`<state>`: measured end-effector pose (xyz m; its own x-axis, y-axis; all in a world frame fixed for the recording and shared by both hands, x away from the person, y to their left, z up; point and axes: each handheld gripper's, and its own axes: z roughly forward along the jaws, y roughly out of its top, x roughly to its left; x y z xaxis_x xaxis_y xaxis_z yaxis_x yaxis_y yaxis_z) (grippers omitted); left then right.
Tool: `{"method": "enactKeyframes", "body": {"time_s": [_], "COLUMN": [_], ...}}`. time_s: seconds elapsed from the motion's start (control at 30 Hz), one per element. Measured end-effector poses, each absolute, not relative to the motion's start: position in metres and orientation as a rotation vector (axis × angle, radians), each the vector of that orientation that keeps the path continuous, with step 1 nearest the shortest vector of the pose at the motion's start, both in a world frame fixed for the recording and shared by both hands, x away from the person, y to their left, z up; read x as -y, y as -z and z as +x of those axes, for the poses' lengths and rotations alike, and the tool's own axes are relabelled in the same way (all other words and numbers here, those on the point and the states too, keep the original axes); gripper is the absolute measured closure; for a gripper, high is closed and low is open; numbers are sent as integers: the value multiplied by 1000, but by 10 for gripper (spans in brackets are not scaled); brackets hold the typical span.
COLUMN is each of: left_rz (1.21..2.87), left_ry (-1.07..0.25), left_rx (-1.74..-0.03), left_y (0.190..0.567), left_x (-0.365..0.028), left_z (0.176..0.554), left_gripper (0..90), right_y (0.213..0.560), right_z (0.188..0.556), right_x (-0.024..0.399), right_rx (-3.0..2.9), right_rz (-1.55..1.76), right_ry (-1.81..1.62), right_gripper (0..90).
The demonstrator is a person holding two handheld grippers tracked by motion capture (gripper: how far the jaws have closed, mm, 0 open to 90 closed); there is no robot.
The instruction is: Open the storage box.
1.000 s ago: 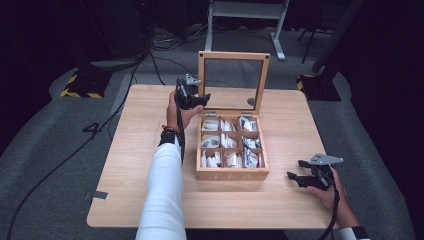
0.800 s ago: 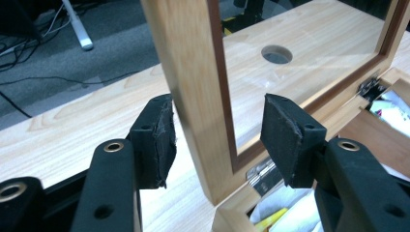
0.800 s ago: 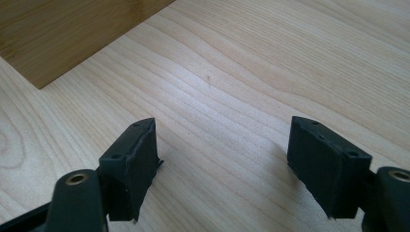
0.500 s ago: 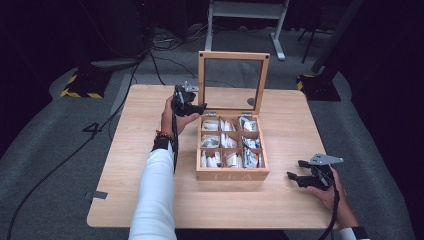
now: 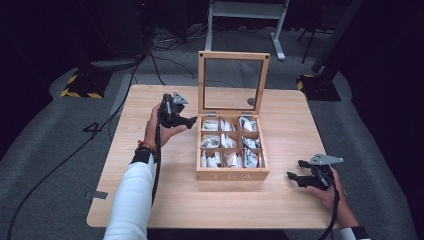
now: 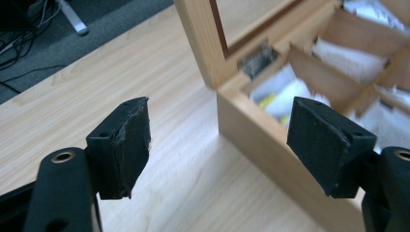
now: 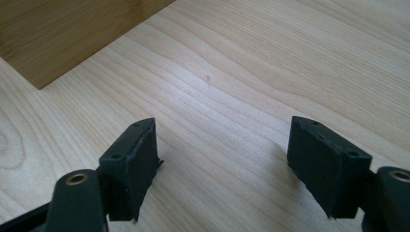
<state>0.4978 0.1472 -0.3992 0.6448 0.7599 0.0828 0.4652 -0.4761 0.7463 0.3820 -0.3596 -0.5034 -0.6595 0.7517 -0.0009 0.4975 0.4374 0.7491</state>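
a: left gripper (image 5: 192, 121) has slid away from the raised lid (image 5: 233, 82) since a second ago, out toward the left and a bit nearer, and its jaws have just been opening with nothing between them.

b: right, so it's released now. in the left gripper view the two black pads (image 6: 121, 145) stand apart over bare table (image 6: 159, 87), with the far left corner of the tea box (image 6: 270, 130) just beside the right one.

a: and the tea box (image 5: 232, 175) itself sits in the middle of the table (image 5: 150, 200), lid upright on its hinges at the far side, glass pane facing us.

b: nine compartments, white packets (image 5: 225, 159) in them. a yellow and white packet (image 6: 285, 96) shows in the corner compartment next to the hinge (image 6: 256, 60).

a: what about the other hand?

b: right gripper (image 5: 291, 176) rests low at the near right, well apart from the box's right side, pointing left toward it. jaws spread, empty, just wood grain (image 7: 227, 111) between them.

a: white sleeve (image 5: 132, 200) on the left arm, a bracelet (image 5: 145, 148) at the wrist.
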Motion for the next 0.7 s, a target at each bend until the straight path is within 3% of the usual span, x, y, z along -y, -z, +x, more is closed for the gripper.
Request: {"method": "enactKeyframes", "body": {"time_s": [0.7], "left_rz": [2254], "left_ry": [-537], "left_rx": [-893], "left_y": [428], "left_x": [-200], "left_z": [408], "left_gripper": [181], "right_y": [500], "right_z": [381], "right_x": [361], "right_rx": [-2330], "right_rz": [1119], "right_ry": [-1057], "right_gripper": [272]}}
